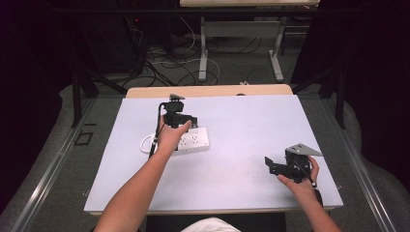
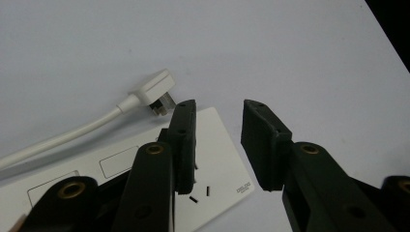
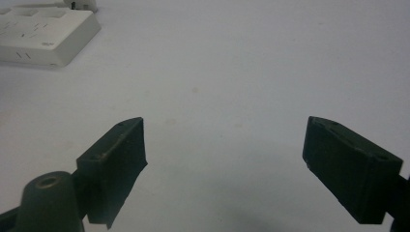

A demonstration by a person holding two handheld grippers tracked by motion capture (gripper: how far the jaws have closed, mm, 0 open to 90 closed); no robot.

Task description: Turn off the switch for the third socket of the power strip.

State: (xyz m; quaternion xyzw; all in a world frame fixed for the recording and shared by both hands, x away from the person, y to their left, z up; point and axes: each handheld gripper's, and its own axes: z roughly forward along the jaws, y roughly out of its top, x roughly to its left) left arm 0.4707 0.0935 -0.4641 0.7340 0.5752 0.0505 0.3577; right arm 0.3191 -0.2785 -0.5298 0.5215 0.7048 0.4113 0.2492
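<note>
The white power strip (image 2: pixel 121 169) looks rigid, light and slick; its long edges suit gripping. Left tool (image 2: pixel 220 145) hovers above it, jaws apart; right tool (image 3: pixel 225 166) gapes wide, empty.

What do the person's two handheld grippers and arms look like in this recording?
Both are black two-jaw tools. The left gripper has flat rectangular jaw pads, brass-coloured pivot rivets and a black cable. The right gripper has the same blocky pads and carries a grey three-cornered plate on top. Both forearms are bare, no sleeves.

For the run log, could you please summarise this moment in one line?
left gripper: open over power strip | right gripper: open, nothing held | plug: unplugged
</note>
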